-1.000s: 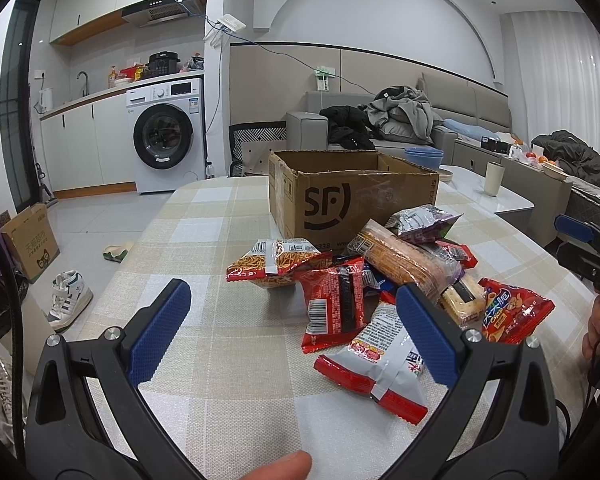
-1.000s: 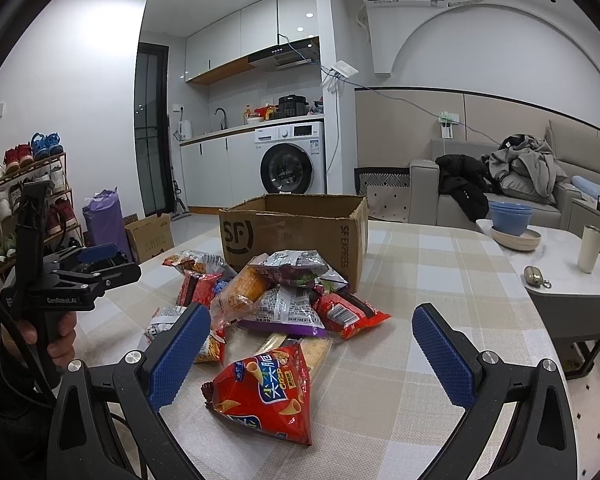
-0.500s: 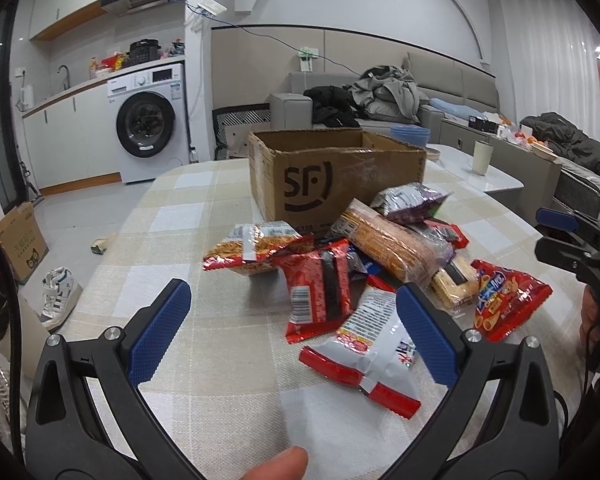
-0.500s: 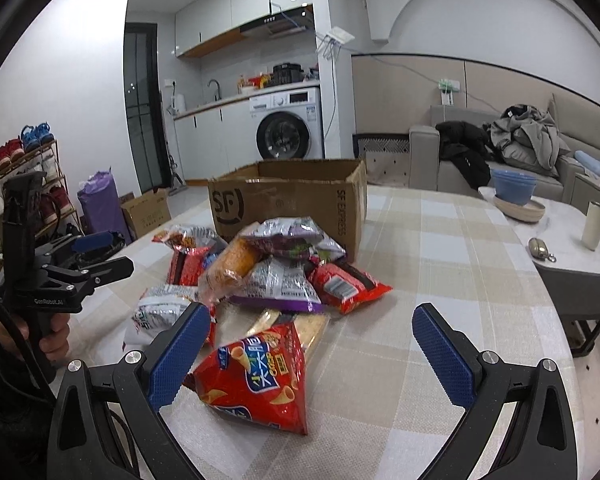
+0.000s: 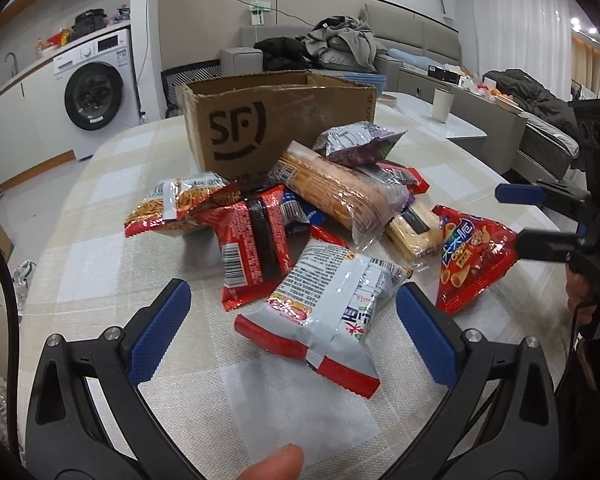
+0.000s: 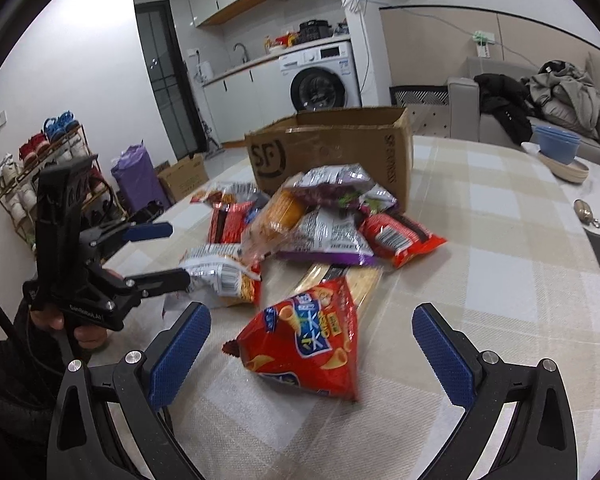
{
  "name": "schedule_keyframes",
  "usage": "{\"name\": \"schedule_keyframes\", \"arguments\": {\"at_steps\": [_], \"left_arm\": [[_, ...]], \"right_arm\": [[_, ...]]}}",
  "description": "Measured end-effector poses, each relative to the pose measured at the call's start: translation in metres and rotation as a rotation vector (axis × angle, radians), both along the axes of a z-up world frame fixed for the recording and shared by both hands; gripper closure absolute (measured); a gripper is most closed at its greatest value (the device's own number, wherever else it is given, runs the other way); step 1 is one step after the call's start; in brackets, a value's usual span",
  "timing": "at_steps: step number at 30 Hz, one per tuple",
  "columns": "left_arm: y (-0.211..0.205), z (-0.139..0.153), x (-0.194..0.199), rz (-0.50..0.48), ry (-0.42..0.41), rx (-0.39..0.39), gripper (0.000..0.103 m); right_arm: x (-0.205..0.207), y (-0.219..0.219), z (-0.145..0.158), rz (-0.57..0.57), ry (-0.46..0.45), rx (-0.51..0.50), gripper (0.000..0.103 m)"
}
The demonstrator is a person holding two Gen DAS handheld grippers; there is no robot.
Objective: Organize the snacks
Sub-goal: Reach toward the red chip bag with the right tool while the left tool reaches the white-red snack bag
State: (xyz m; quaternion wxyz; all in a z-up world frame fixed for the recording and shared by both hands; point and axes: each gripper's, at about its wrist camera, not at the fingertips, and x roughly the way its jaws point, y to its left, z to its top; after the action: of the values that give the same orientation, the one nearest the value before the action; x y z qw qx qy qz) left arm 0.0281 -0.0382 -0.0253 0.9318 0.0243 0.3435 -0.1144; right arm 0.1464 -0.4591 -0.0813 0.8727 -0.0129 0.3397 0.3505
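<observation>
A heap of several snack packets lies on the checked tablecloth in front of an open cardboard box [image 5: 276, 120], also in the right wrist view [image 6: 332, 152]. My left gripper [image 5: 292, 328] is open, its jaws on either side of a white-and-red packet [image 5: 324, 312]. My right gripper [image 6: 312, 344] is open around a red triangular chip bag [image 6: 304, 340], which also shows in the left wrist view [image 5: 472, 252]. Neither gripper holds anything. Each gripper is seen from the other camera: the right gripper [image 5: 528, 216] and the left gripper [image 6: 156, 252].
The table [image 6: 500, 240] has a rounded edge. A side table with a cup [image 5: 442, 104], blue bowls [image 6: 556, 148] and a small metal object [image 6: 584, 210] stands at the right. A sofa with clothes, a washing machine [image 5: 96, 96] and a shoe rack lie beyond.
Both grippers have moved forward and down toward the snack heap. The white-and-red packet now lies between the left jaws and the red chip bag between the right jaws.
</observation>
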Motion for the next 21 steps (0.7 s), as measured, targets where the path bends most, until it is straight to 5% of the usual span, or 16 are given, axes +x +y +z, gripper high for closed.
{"name": "schedule_keyframes", "arguments": {"at_steps": [21], "left_arm": [[-0.021, -0.030, 0.054, -0.063, 0.160, 0.030, 0.001]], "right_arm": [[0.023, 0.024, -0.038, 0.016, 0.218, -0.056, 0.000]]}}
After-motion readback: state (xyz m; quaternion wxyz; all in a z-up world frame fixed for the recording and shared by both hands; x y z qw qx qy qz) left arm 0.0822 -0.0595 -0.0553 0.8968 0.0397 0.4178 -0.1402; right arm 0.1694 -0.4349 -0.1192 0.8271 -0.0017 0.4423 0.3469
